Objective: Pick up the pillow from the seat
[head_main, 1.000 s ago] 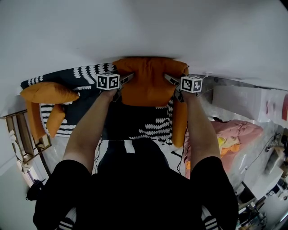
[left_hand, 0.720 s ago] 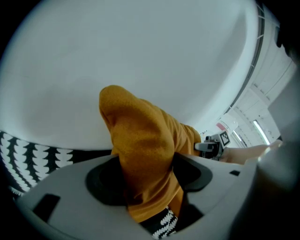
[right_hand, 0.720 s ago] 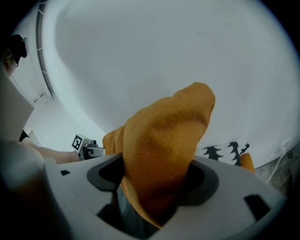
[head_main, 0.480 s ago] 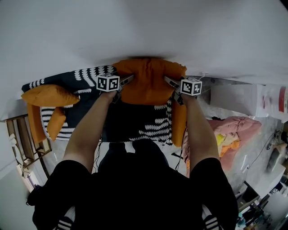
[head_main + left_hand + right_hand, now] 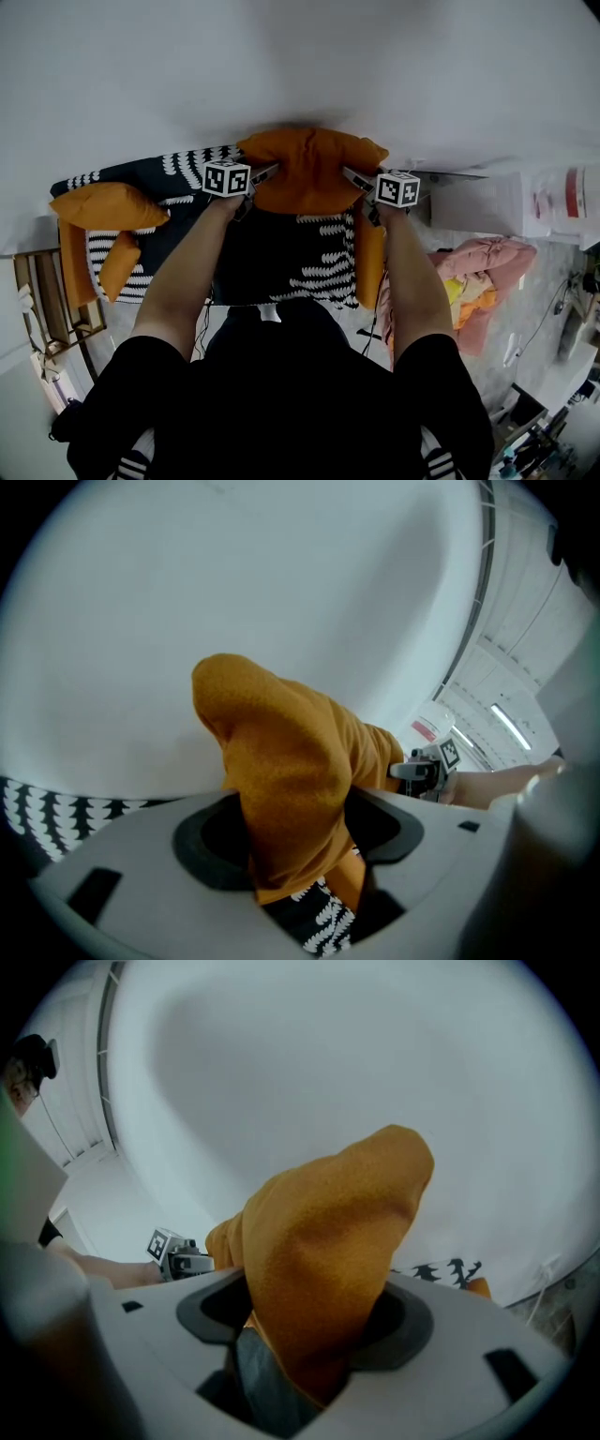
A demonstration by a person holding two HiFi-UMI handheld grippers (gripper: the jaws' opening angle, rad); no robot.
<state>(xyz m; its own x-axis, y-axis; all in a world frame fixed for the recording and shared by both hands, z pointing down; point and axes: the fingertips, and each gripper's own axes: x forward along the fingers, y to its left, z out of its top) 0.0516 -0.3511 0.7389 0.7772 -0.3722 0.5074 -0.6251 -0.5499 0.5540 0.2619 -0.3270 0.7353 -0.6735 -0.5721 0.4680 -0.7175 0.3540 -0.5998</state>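
Observation:
An orange pillow [image 5: 309, 173] hangs between my two grippers above the black-and-white patterned seat [image 5: 281, 253]. My left gripper [image 5: 265, 174] pinches the pillow's left corner [image 5: 281, 771]; its jaws have just been closing on the fabric. My right gripper [image 5: 352, 176] pinches the right corner [image 5: 328, 1251], and its jaws have just been closing on it too. In the left gripper view the fabric bunches between the left gripper [image 5: 295, 850] jaws, and the right gripper [image 5: 427, 769] shows beyond. In the right gripper view, cloth fills the right gripper [image 5: 300, 1335].
Other orange cushions [image 5: 108, 206] lie at the seat's left end, and an orange cushion [image 5: 370, 258] stands at its right side. A white wall [image 5: 300, 66] is right behind. Pink bedding [image 5: 487, 267] lies at the right, a wooden frame [image 5: 42, 300] at the left.
Both grippers have risen together with the pillow between them, and it now sits higher against the wall, off the seat. The pillow's corners are pinched tighter.

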